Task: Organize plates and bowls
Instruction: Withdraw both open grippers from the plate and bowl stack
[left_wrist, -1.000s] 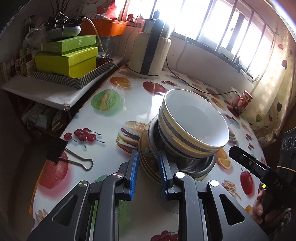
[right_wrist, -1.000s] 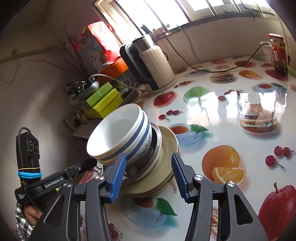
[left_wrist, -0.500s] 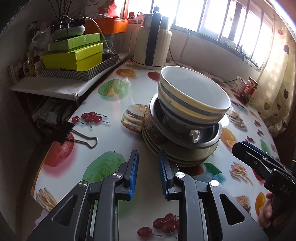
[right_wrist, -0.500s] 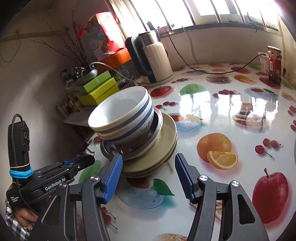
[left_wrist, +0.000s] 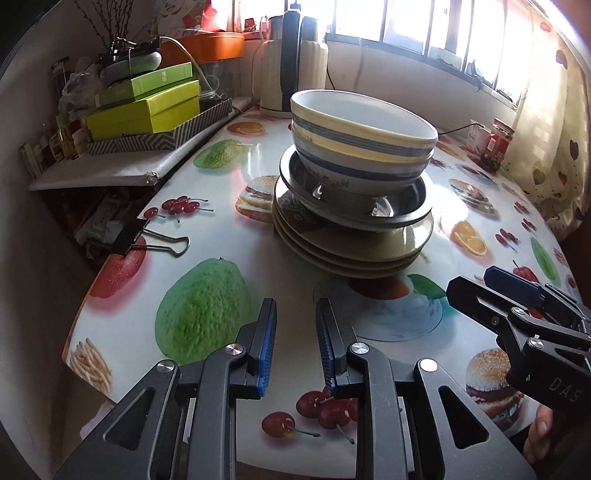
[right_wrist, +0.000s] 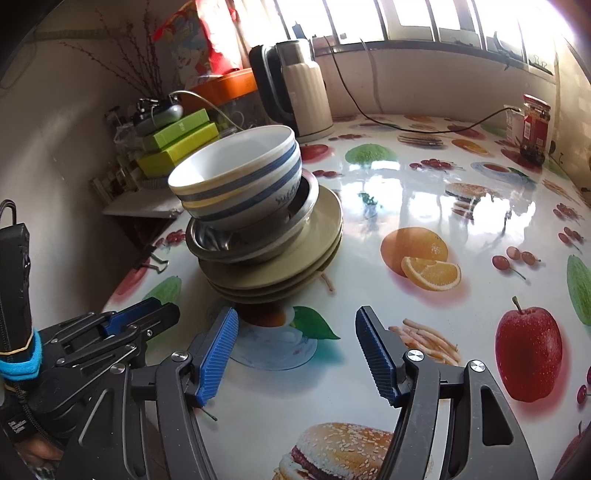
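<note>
A stack stands on the fruit-print table (left_wrist: 229, 177): three beige plates (left_wrist: 351, 254) at the bottom, a steel bowl (left_wrist: 388, 218) on them, and two nested white bowls with blue and yellow stripes (left_wrist: 354, 147) on top. My left gripper (left_wrist: 295, 306) hangs short of the stack's near side, its jaws a narrow gap apart with nothing between them. The right gripper (right_wrist: 297, 314) is also short of the plates (right_wrist: 288, 273), and its jaws are opening with only tablecloth between them. Each gripper shows in the other's view, the right one (left_wrist: 517, 295) and the left one (right_wrist: 140, 314).
A cream and black kettle (left_wrist: 291, 62) stands at the back with its cable along the wall. Green boxes (left_wrist: 147, 107) sit on a shelf to the left. A black binder clip (left_wrist: 147, 240) lies near the table's left edge. A red jar (right_wrist: 533, 129) stands at the far right.
Both grippers have drawn back from the stack toward the table's near edge. The right jaws have widened. The left gap looks unchanged.
</note>
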